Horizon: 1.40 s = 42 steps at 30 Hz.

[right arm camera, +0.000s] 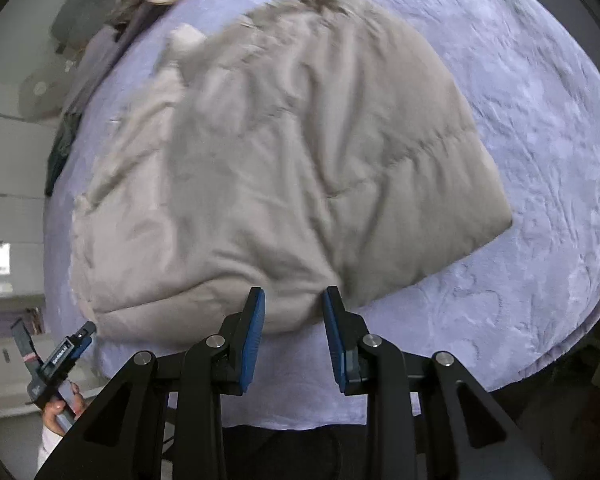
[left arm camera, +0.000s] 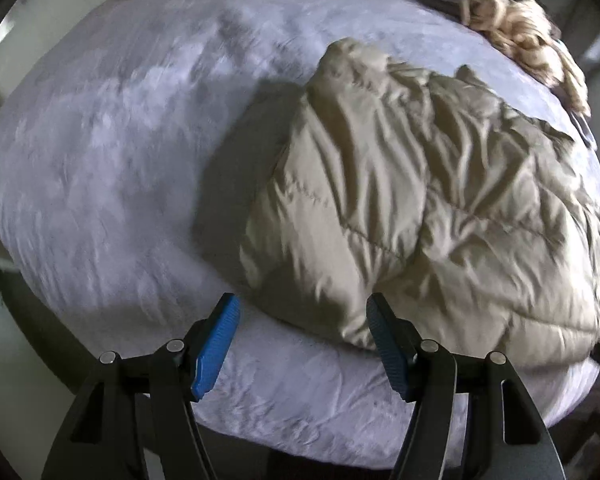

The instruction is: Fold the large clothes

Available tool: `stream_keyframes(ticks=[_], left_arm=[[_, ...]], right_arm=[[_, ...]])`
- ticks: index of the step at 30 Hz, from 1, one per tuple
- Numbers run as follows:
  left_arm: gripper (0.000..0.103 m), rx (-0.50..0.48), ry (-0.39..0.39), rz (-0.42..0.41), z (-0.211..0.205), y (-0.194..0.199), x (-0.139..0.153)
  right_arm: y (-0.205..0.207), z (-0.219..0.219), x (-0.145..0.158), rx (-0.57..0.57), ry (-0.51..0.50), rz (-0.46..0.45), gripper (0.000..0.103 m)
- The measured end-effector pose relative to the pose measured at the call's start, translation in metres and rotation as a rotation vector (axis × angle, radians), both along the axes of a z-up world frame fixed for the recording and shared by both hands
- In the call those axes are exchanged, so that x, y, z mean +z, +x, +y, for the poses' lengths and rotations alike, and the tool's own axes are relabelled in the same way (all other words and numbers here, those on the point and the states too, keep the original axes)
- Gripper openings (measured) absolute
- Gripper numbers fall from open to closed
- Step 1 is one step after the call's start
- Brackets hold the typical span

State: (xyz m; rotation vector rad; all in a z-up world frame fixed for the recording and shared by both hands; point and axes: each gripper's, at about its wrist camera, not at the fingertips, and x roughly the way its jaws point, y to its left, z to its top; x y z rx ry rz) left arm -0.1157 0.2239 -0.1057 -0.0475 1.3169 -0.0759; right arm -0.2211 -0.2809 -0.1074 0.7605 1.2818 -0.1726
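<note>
A big bed with a soft, fuzzy pale purple cover is filling most of both views. Its rounded near edge is running just under the fingers, and a wide bare stretch of cover is lying open past the left-hand finger in the left wrist view and past the right-hand finger in the right wrist view.

A puffy beige quilted jacket is lying folded on the cover, straight ahead of the fingers. In the left wrist view its near corner is sitting between the two blue pads, close to the right-hand one. In the right wrist view its near hem is sitting just beyond the pads.

A shaggy tan and brown fur-like pile is lying at the far edge of the bed, well apart from the jacket.

The left gripper is standing wide and is holding nothing. The right gripper is standing narrower, also gripping nothing, with the jacket's hem showing in the gap.

A hand is holding the other gripper's handle, left of the fingers in the right wrist view. A small label there is too blurry to read.
</note>
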Motion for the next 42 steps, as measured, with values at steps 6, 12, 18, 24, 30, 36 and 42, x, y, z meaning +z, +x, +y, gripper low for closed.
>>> stream_keyframes(ticks=[6,12,18,24,30,36,42], left_arm=[[0.067,-0.097,-0.012,-0.021,0.006,0.019,0.028],[0.103,-0.205,0.022,-0.044,-0.003,0.041,0.039],[0.103,-0.265,0.006,-0.041,-0.003,0.063,0.038],[0.103,-0.286,-0.018,-0.011,0.0,0.076,0.026],[0.103,-0.296,-0.031,0.03,-0.008,0.085,0.017],[0.103,-0.279,-0.015,0.032,-0.021,0.084,0.015],[0.103,-0.227,-0.01,0.032,-0.027,0.082,0.02]], right_arm=[[0.03,0.032,0.027,0.014,-0.001,-0.058,0.036],[0.075,0.081,0.025,0.061,-0.014,-0.036,0.043],[0.093,0.109,0.027,0.083,-0.041,-0.007,0.047],[0.104,0.124,0.024,0.068,-0.064,0.026,0.059],[0.113,0.134,0.025,0.078,-0.095,0.035,0.082],[0.119,0.132,0.02,0.123,-0.082,0.038,0.084],[0.133,0.126,0.017,0.185,-0.072,0.037,0.085]])
